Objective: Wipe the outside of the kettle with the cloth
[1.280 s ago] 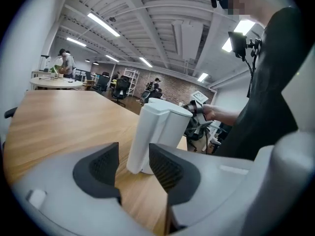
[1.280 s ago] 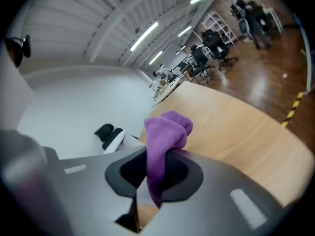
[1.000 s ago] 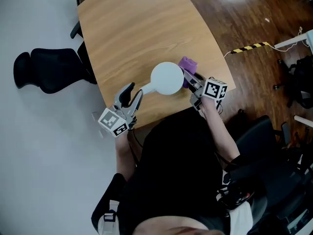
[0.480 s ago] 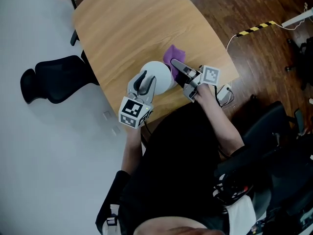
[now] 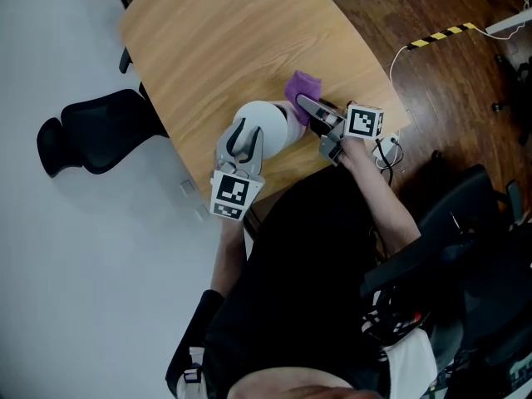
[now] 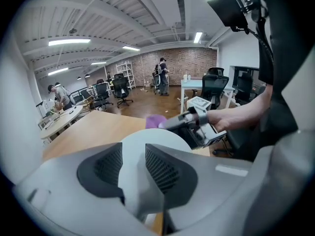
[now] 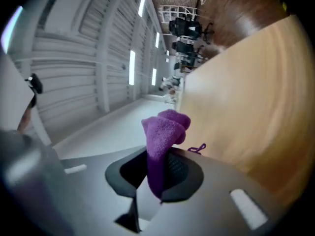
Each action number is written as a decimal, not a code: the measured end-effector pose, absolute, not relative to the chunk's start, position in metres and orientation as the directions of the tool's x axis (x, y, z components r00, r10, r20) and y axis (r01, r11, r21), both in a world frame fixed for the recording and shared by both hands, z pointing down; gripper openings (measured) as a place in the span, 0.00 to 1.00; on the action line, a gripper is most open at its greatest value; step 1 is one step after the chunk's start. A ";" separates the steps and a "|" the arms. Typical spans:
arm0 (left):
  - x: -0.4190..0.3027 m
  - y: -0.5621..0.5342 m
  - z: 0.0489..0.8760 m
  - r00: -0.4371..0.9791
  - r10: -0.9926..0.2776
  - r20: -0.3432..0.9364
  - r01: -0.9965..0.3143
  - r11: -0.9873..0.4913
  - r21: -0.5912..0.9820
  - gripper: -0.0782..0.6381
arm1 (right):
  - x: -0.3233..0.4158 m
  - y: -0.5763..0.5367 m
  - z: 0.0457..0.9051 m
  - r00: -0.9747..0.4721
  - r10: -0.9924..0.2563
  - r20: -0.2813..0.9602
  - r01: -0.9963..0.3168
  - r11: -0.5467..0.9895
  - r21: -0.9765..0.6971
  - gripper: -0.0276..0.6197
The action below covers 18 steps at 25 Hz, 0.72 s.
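Observation:
The white kettle (image 5: pixel 270 116) stands near the front edge of the wooden table (image 5: pixel 216 40). My left gripper (image 5: pixel 246 136) reaches in from the near side and is shut on the kettle's white handle (image 6: pixel 132 173), which runs between its dark pads. Beyond them the kettle's round body (image 6: pixel 158 139) fills the left gripper view. My right gripper (image 5: pixel 306 105) lies at the kettle's right side, shut on the purple cloth (image 5: pixel 302 85). In the right gripper view the cloth (image 7: pixel 165 129) stands up bunched from between the jaws of that gripper (image 7: pixel 157 175).
A black chair (image 5: pixel 83 127) stands off the table's left edge. A white cable and plug (image 5: pixel 387 148) hang by the right corner, above the wood floor with its black-yellow tape (image 5: pixel 440 33). The tabletop stretches bare beyond the kettle.
My left gripper has come in from the table's front-left edge and taken hold of the kettle's handle. The right gripper with the cloth has shifted a little along the kettle's right side.

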<state>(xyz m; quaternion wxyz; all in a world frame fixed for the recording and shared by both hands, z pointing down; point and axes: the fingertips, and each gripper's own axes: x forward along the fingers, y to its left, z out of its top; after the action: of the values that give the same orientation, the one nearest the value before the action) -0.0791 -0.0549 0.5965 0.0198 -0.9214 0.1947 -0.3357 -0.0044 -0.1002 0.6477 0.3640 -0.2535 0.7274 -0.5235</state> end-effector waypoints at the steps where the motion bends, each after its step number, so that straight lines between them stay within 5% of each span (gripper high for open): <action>1: -0.077 -0.059 0.598 0.694 -0.380 0.612 -0.353 -0.920 -0.171 0.12 | -0.003 -0.104 0.623 -0.594 -0.730 -0.339 0.053 0.385 -0.921 0.12; 5: -0.070 -0.083 0.603 0.672 -0.437 0.597 -0.398 -0.894 -0.207 0.12 | -0.023 -0.122 0.671 -0.654 -0.709 -0.266 0.069 0.294 -0.953 0.12; 9: -0.087 -0.098 0.607 0.671 -0.482 0.564 -0.389 -0.876 -0.286 0.12 | -0.057 -0.099 0.806 -0.784 -0.591 0.189 -0.214 -0.028 -0.976 0.12; 11: -0.096 -0.109 0.610 0.688 -0.467 0.556 -0.347 -0.884 -0.313 0.12 | -0.072 -0.086 0.825 -0.810 -0.526 0.258 -0.282 -0.036 -0.959 0.12; 15: -0.098 -0.120 0.593 0.748 -0.400 0.529 -0.331 -0.917 -0.225 0.12 | -0.076 -0.081 0.819 -0.804 -0.550 0.226 -0.247 -0.036 -0.968 0.12; 18: -0.093 -0.103 0.571 0.771 -0.395 0.500 -0.408 -0.909 -0.088 0.12 | -0.045 -0.092 0.744 -0.716 -0.695 -0.064 -0.001 0.093 -0.996 0.12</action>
<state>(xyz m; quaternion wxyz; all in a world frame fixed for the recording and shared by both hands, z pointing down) -0.0933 -0.1031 0.5708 -0.0127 -0.9408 0.2134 -0.2630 -0.0447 -0.0921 0.7437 0.2780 -0.2541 0.6851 -0.6236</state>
